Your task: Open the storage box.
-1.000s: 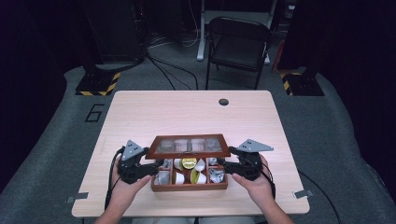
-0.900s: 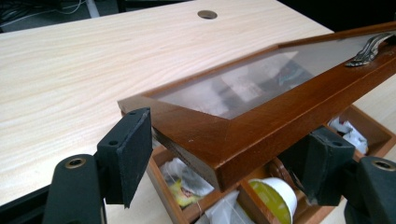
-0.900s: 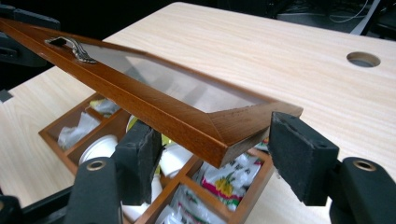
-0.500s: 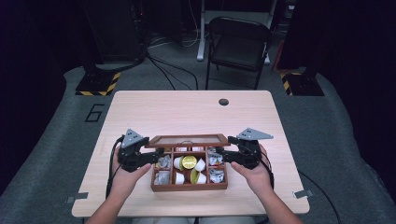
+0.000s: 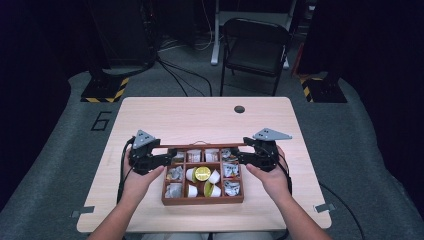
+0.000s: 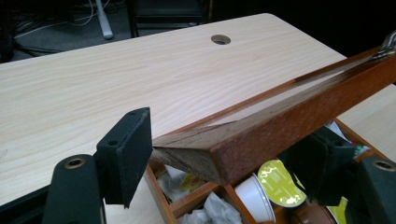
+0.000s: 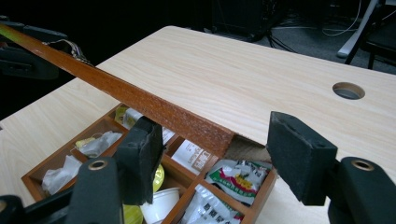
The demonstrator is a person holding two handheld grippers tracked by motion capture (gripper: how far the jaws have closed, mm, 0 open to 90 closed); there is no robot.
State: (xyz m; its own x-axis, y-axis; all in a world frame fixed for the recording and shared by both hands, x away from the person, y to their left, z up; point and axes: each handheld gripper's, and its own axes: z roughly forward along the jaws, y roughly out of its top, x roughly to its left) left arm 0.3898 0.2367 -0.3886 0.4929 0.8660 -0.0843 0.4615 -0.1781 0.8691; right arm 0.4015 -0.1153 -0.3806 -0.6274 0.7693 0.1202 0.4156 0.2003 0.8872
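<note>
Right now the hinged wooden lid (image 5: 202, 145) is standing raised above the compartment box (image 5: 202, 200), reading edge-on along the box's far wall, with its two ends caught between the grippers. The box itself is sitting on the near half of the table (image 5: 200, 115), just in front of the person, and its compartments are showing coffee pods (image 5: 202, 173) in the middle and crumpled packets (image 5: 231, 170) at the sides. At the box's left end, the left gripper (image 5: 170, 159) is standing half-wide around the lid's corner. One pad is lying against the end of the wood and the other is partly hidden behind it, so I cannot tell whether it is truly pinching. At the box's right end, the right gripper (image 5: 239, 156) is also standing half-wide around the lid, but one pad is well clear of the wood, so that side is looking more like a cradle than a clamp. The risk, I think, is the lid slipping off that loose side and slamming down onto the pods. Uneven lifting could also twist the lid against its hinges, or drag the light box across the table. Beyond the box, a cable hole (image 5: 239, 109) and a folding chair (image 5: 255, 50) are well out of the way.
</note>
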